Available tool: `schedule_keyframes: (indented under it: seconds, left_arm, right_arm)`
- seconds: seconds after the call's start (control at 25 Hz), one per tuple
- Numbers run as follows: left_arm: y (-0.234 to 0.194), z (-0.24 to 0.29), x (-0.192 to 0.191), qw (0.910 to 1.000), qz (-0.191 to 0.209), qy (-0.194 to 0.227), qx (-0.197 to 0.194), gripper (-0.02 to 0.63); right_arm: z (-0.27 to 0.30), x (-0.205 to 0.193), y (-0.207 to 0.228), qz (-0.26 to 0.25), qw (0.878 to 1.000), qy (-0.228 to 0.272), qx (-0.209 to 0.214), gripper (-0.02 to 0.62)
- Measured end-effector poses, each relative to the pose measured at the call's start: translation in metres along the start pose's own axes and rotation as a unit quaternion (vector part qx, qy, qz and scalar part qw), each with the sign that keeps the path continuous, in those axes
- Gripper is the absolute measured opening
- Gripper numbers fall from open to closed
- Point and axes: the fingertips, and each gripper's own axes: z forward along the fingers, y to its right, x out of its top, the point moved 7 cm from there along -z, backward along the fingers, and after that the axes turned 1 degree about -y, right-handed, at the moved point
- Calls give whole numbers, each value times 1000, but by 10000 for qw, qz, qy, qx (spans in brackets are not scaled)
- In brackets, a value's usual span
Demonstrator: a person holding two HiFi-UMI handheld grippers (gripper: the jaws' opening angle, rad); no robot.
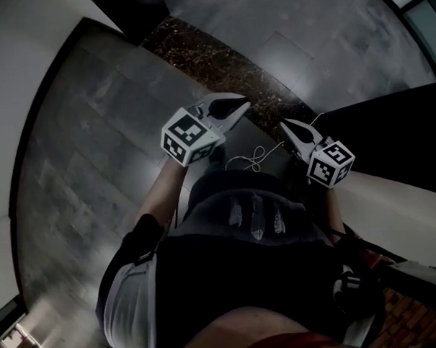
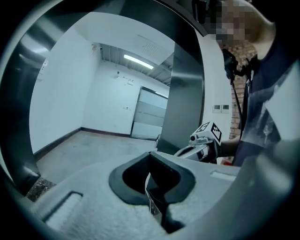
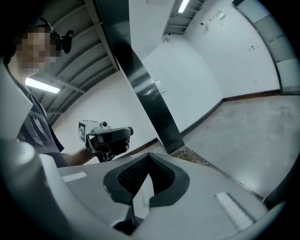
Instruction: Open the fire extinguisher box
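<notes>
No fire extinguisher box can be made out in any view. In the head view both grippers are held out over the floor in front of the person's body. My left gripper [image 1: 241, 104] has its jaws together with nothing between them, and its marker cube [image 1: 190, 137] sits behind them. My right gripper [image 1: 283, 124] is also shut and empty, a little to the right. In the left gripper view the dark pads [image 2: 154, 164] meet, and the right gripper [image 2: 202, 143] shows beyond. The right gripper view shows its pads [image 3: 154, 164] closed and the left gripper [image 3: 107, 137] at the left.
The floor [image 1: 94, 139] is grey tile, crossed by a dark speckled stone strip [image 1: 220, 61]. A dark grey column [image 2: 186, 93] stands close ahead, seen also as the column [image 3: 150, 98] in the right gripper view. White walls and a roll-up door [image 2: 150, 115] lie beyond. A white cord [image 1: 253, 159] hangs from the person.
</notes>
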Motion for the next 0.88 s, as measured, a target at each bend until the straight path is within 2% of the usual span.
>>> schedule_keyframes:
  seconds: [0.08, 0.2, 0.32, 0.48, 0.72, 0.88]
  left_arm:
    - [-38, -17, -4, 9999, -99, -66, -40, 0]
    - [-80, -38, -2, 9999, 15, 14, -109, 0]
    - [-95, -46, 3, 9996, 66, 200, -161, 0]
    - [-109, -38, 2, 9990, -143, 273, -317, 0]
    - [-145, -10, -1, 9992, -248, 12, -308, 0]
    - [-174, 37, 1, 9985, -403, -292, -235, 0]
  right_arm:
    - [42, 21, -15, -273, 9996, -106, -46, -2]
    - [86, 40, -40, -716, 9971, -251, -34, -2]
    - [100, 42, -47, -714, 9967, -377, -24, -3]
    - [106, 53, -29, -394, 9984, -297, -278, -2]
    - [121, 71, 12, -218, 9990, -202, -320, -2]
    - [128, 92, 58, -297, 9988, -58, -396, -3]
